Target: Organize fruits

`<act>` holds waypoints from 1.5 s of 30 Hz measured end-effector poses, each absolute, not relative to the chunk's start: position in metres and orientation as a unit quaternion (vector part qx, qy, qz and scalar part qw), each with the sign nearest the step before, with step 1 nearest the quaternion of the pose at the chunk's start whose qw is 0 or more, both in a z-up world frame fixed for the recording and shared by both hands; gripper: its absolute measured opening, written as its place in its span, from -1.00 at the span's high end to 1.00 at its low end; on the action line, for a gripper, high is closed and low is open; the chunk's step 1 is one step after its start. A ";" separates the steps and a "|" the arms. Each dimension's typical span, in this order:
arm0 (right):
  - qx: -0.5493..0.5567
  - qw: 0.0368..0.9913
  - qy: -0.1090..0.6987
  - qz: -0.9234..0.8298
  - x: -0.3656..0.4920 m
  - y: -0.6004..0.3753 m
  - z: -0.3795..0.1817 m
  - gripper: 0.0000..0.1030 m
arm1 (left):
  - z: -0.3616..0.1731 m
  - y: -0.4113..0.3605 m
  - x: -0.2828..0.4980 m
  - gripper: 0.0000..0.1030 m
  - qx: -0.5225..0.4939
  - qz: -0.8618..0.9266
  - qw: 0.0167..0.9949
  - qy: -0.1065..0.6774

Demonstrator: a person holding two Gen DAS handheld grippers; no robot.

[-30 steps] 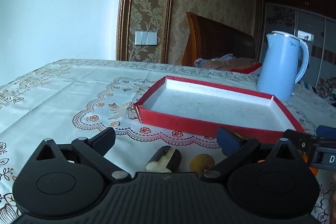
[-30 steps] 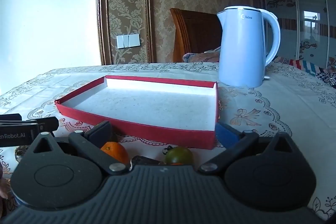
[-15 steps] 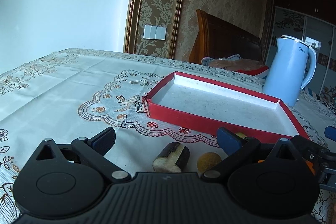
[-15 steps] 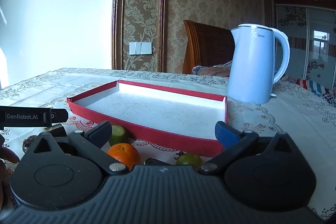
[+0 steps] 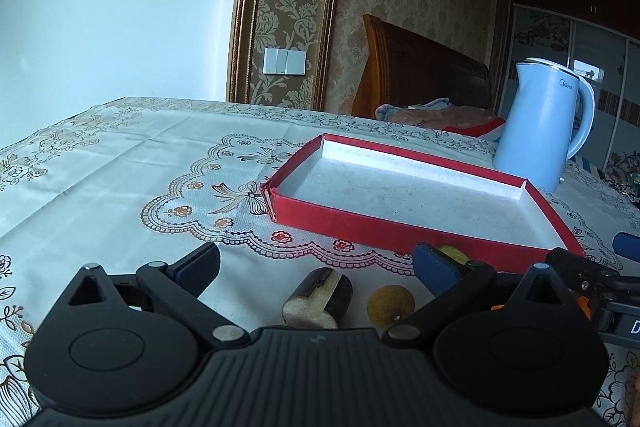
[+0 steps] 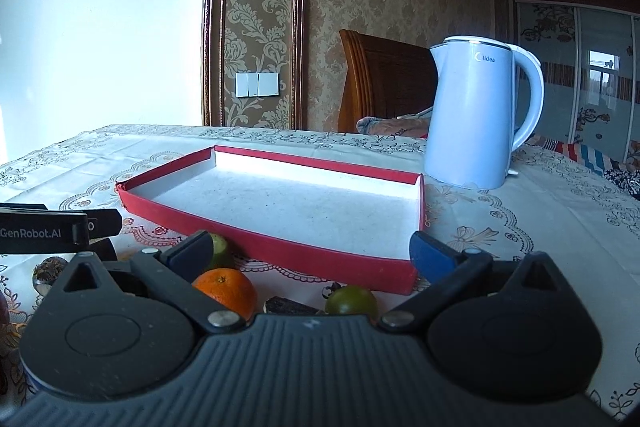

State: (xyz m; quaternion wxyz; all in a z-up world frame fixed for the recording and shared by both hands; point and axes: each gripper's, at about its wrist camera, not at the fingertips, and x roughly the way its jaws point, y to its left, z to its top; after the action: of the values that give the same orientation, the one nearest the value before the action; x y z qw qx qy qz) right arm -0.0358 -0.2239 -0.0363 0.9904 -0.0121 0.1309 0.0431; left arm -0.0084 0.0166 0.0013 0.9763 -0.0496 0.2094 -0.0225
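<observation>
A shallow red tray (image 5: 360,223) with a white, empty floor lies on the tablecloth. In the left wrist view my left gripper (image 5: 316,263) is open, low over the cloth in front of the tray. Between its fingers lie a dark-skinned cut piece (image 5: 320,297) and a round yellow-brown fruit (image 5: 390,303). A small yellow-green fruit (image 5: 452,253) peeks out behind the right finger. My right gripper (image 6: 312,254) is open too, before the tray's (image 6: 320,255) near wall. An orange (image 6: 228,291), a green round fruit (image 6: 352,301), a dark piece (image 6: 288,307) and a cut green fruit (image 6: 218,247) lie under it.
A pale blue kettle (image 6: 472,119) stands behind the tray's right corner, also seen in the left wrist view as the kettle (image 5: 540,123). A wooden chair back (image 6: 384,83) stands beyond the table's far edge. A small dark round item (image 6: 48,269) lies at the left.
Both grippers have risen a little and pulled back from the tray, so more of the fruits shows in front of them. Both have stayed open and hold nothing.
</observation>
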 end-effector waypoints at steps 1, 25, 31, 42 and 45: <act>-0.011 0.991 0.129 0.041 -0.036 -0.225 -0.036 -1.00 | 0.001 0.017 -0.008 -1.00 -0.050 -0.022 0.976 0.210; -0.019 0.990 0.132 0.034 -0.036 -0.222 -0.036 -1.00 | 0.003 0.005 -0.015 -1.00 -0.012 -0.013 0.982 0.190; -0.001 0.987 0.152 0.044 -0.028 -0.228 -0.037 -1.00 | 0.003 0.007 -0.017 -1.00 -0.018 -0.021 0.983 0.183; 0.043 0.980 0.176 0.080 -0.062 -0.278 -0.039 -1.00 | 0.001 0.017 -0.011 -1.00 -0.044 -0.016 0.978 0.204; 0.014 0.978 0.188 0.094 -0.081 -0.280 -0.044 -1.00 | 0.000 0.017 -0.011 -1.00 -0.045 -0.017 0.978 0.205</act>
State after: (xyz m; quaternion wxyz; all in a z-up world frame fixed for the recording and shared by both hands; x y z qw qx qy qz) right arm -0.0809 -0.2802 -0.0436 0.9776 0.0138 0.1879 0.0935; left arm -0.0109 0.0169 0.0004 0.9775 -0.0447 0.2054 -0.0166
